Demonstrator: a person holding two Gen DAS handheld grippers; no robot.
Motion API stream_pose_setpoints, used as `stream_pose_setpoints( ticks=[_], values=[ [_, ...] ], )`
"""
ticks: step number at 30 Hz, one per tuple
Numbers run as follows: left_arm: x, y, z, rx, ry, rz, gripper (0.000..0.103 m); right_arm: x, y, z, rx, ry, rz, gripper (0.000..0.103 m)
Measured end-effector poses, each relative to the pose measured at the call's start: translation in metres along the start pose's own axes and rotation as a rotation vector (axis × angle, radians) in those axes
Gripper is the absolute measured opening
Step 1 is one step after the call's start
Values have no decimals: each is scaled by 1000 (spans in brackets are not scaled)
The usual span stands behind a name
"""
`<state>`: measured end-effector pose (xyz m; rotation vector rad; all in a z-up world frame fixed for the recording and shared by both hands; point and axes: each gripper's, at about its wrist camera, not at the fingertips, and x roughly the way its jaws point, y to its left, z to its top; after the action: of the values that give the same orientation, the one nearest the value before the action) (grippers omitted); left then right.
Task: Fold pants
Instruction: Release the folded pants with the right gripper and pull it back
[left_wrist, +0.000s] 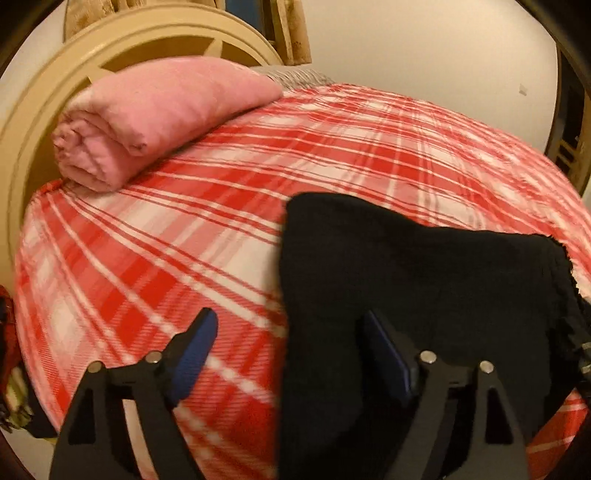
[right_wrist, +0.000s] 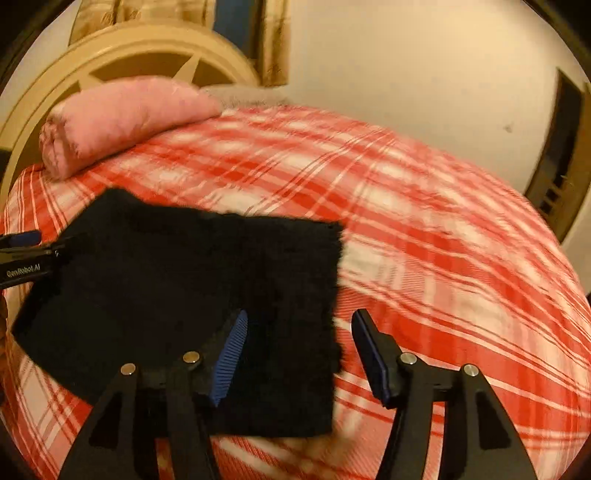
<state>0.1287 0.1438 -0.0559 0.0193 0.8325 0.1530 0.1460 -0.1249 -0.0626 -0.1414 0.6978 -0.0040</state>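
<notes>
red-and-white plaid bedding (left_wrist: 332, 155) covers a bed that fills both views, with a cream headboard (left_wrist: 110, 48) at the far left, a rolled pink blanket (left_wrist: 147, 118) lying against it, and a pale wall behind; the black pants (right_wrist: 177, 288) lie on the near part of the bed, already gathered into a compact, roughly rectangular bundle with a fuzzy right edge; no loose legs or waistband can be made out, so the folding looks largely done, though the dark cloth hides its layers and i cannot tell how many folds it holds.

the left hand-held gripper (left_wrist: 291, 332) has its fingers spread wide, straddling the left edge of the pants, one blue pad over the plaid and the other over the black cloth, pinching nothing; the right hand-held gripper (right_wrist: 299, 328) is likewise spread, straddling the right edge of the bundle, its left pad over the cloth and its right pad over the bedding, gripping nothing; whether the pads touch the fabric is unclear through the blur.

what seems left, at most, is a last squaring of the edges or one more fold if a smaller bundle is wanted; the near edge in the right view looks fairly straight, the far left corner slightly skewed.
</notes>
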Motion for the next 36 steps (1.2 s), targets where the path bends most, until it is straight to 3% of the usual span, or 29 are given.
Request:
stream_pose_setpoints(
  ticks=[3, 6, 7, 9, 10, 15, 19, 21, 24, 29, 31, 33, 36],
  values=[
    [-14, 15, -2, 23, -34, 62, 90, -32, -10, 1, 47, -89, -39, 60],
    [-29, 38, -5, 4, -75, 128, 91, -48, -9, 6, 54, -139, -11, 60],
    [-31, 41, -5, -5, -82, 138, 91, -47, -5, 11, 37, -137, -2, 53],
    [-34, 45, -2, -28, -98, 137, 91, -39, 3, 18, 25, -121, 25, 33],
    [-35, 44, 1, -37, -102, 118, 91, -31, 5, 23, 31, -107, 42, 31],
    [-36, 6, 2, 1, -112, 43, 91, 19, 12, 34, 85, -32, 66, 31],
    [-13, -25, -7, 25, -40, 0, 91, 69, 5, 18, 148, 109, 67, 31],
    [4, -31, -15, 36, 12, 34, 93, 73, 4, 9, 157, 80, 83, 31],
    [8, -21, -20, -16, 1, 18, 102, 72, 7, 10, 139, 82, 65, 32],
    [6, -15, -19, -41, 15, 9, 103, 46, 8, 8, 157, 62, 41, 42],
    [-2, -17, -22, -16, 7, 20, 103, 28, 9, 3, 188, 45, 61, 64],
    [-11, -18, -25, 0, -5, 19, 103, 2, 10, -7, 222, 12, 74, 73],
    [-25, -18, -31, 3, -21, -16, 103, -27, 11, -24, 268, -3, 80, 73]
  ],
)
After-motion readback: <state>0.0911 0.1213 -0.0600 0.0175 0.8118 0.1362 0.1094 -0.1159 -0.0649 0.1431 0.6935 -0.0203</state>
